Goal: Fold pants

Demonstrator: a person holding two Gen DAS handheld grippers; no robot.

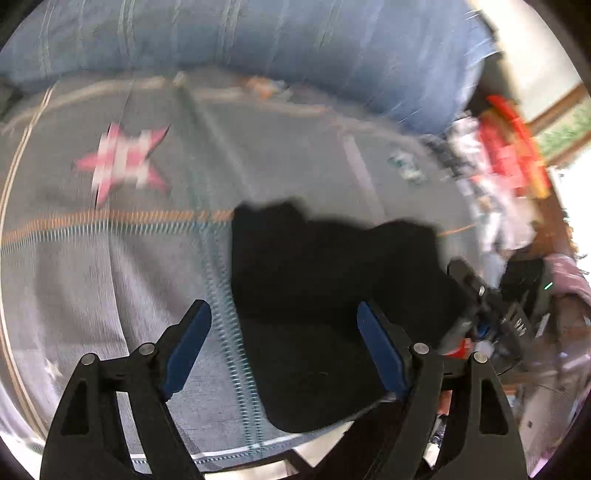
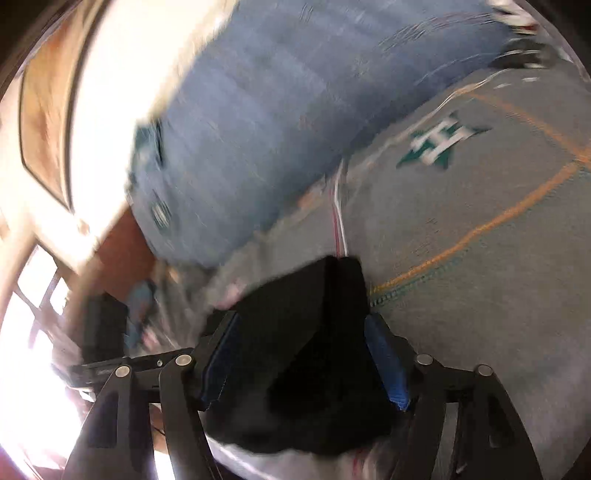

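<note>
The black pants lie in a folded bundle on a grey quilted bedspread. My left gripper is open above the quilt, its blue pads wide apart, with the bundle's left part between and ahead of them. My right gripper has the folded black pants filling the gap between its blue pads; the jaws stand fairly wide around the thick bundle. The right gripper also shows in the left wrist view at the bundle's right edge. Both views are motion-blurred.
A blue striped pillow lies along the back of the bed. The quilt has a pink star, a green star and orange stitching. Cluttered items, some red, stand to the right. Bright windows show on the left.
</note>
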